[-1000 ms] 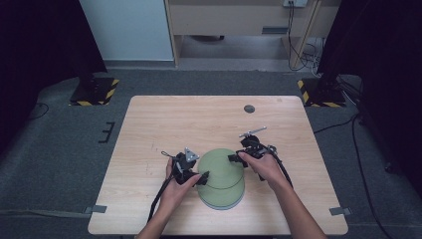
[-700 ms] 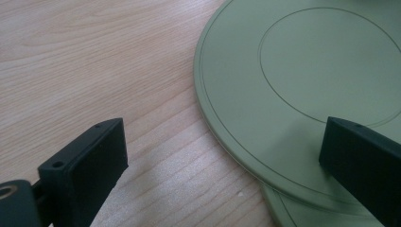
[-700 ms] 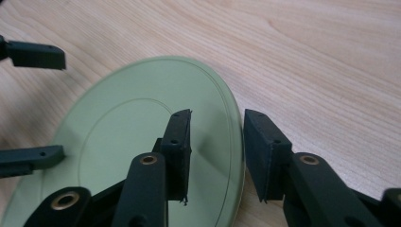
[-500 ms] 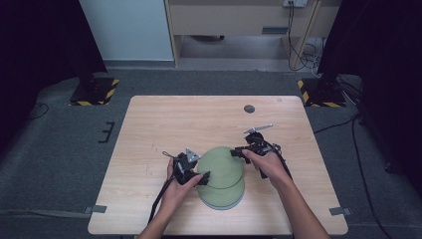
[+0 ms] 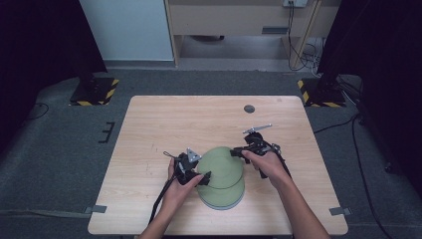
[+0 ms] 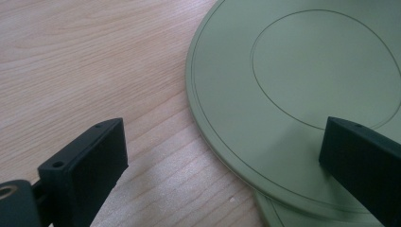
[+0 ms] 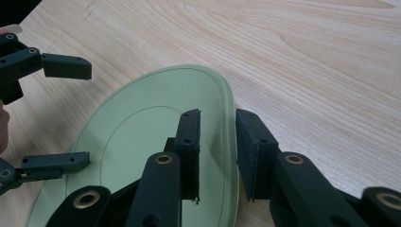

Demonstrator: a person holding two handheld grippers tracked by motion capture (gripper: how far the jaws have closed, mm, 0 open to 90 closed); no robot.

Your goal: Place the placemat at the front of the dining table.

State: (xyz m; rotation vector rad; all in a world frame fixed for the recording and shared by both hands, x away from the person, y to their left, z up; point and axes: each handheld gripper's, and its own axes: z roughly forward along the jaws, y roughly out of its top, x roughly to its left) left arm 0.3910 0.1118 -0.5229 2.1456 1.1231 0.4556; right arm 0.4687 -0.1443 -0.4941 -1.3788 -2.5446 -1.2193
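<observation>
Right gripper (image 7: 216, 156) closing on top plate rim.
Since the earlier frame its jaws narrowed astride the round pale-green plate (image 5: 219, 168); left gripper (image 6: 222, 156) stays open, straddling the near-left rim.

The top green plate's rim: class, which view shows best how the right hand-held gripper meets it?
The right gripper view: the right hand-held gripper straddles the top green plate at its rim, a slight gap showing. The high view shows it small; the left gripper view shows its opposite edge.

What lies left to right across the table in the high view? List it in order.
left tool → green plates → right tool
</observation>
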